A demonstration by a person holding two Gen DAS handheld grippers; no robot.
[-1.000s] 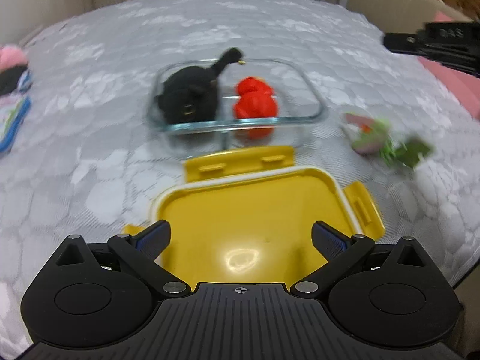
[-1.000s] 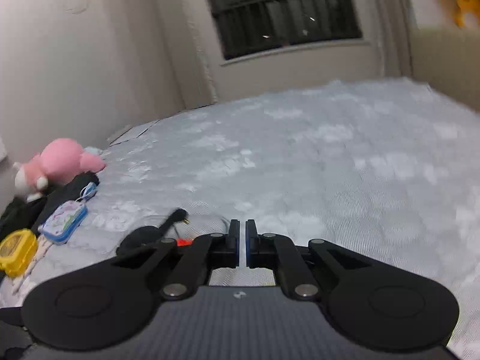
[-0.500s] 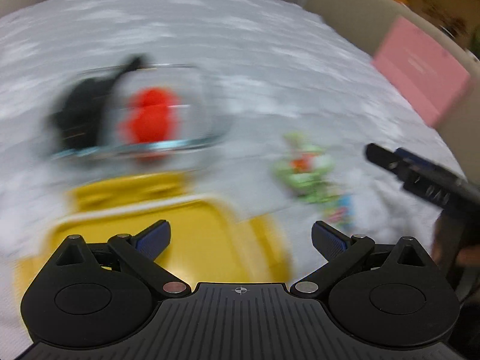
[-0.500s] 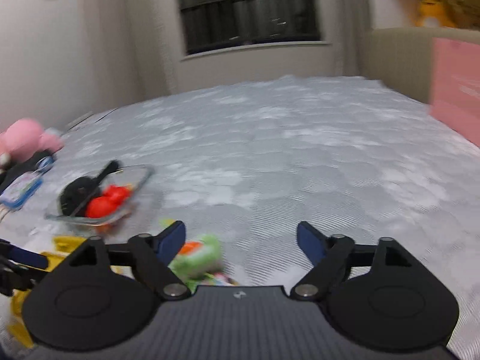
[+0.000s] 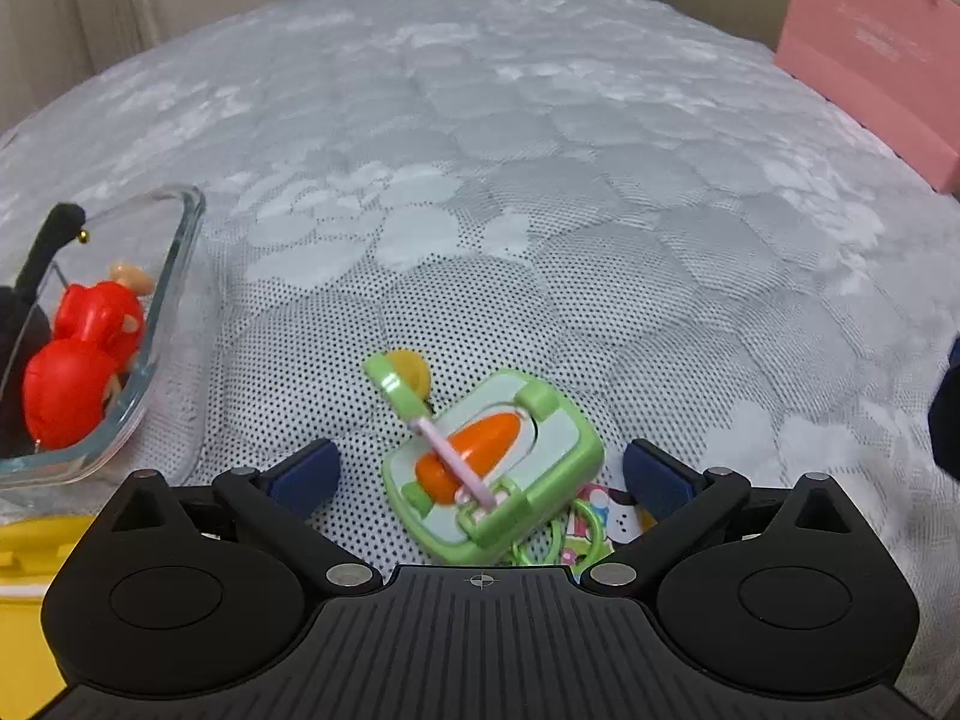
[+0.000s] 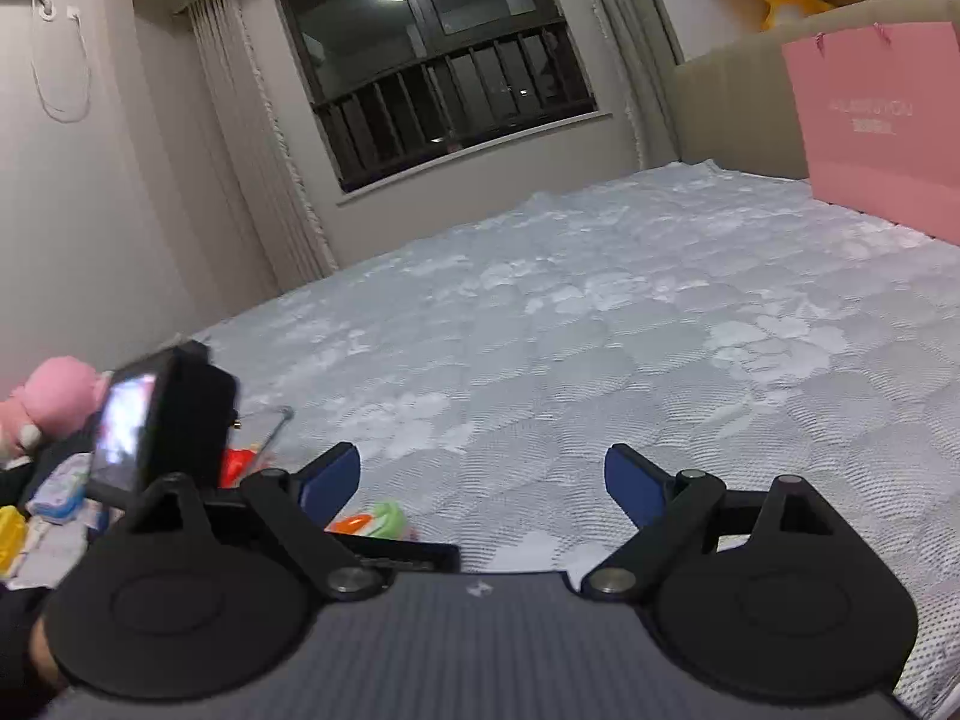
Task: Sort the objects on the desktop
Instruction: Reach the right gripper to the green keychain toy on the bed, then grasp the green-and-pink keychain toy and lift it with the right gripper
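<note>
**Left gripper now over the green carrot toy**

My left gripper [image 5: 480,471] has swung right off the yellow lid [image 5: 24,564] since a second ago; its fingers now stand wide apart on either side of the green carrot toy [image 5: 492,468], gripping nothing. The toy lies on the grey mattress [image 5: 540,210], near the glass container [image 5: 156,324] that holds the red toy [image 5: 84,360]. My right gripper [image 6: 483,477], shut a second ago, is spread wide and empty above the mattress.
</note>
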